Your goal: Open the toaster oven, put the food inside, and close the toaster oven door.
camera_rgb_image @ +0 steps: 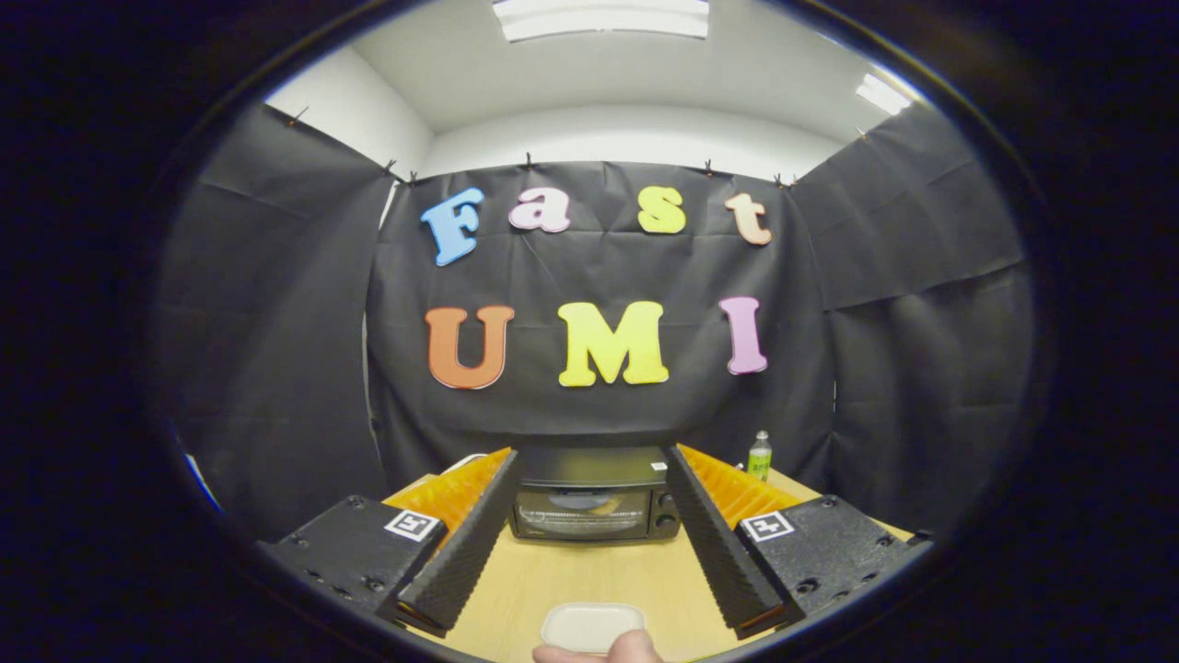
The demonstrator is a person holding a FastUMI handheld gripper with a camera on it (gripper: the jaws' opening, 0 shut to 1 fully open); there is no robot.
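A black toaster oven [594,494] stands at the far side of the wooden table [589,575], its glass door shut, two knobs on its right. My gripper [589,474] is open, its two fingers [474,534] spread wide with the oven framed beyond them and nothing between them. Near the table's front edge, between the finger bases, lies a pale rounded-rectangle dish [592,626]. A person's fingertip [612,650] touches its near rim. I cannot tell what food is on it.
A small green bottle [759,457] stands at the back right of the table, right of the oven. Black cloth walls close the booth on three sides. Bare tabletop lies between the dish and the oven.
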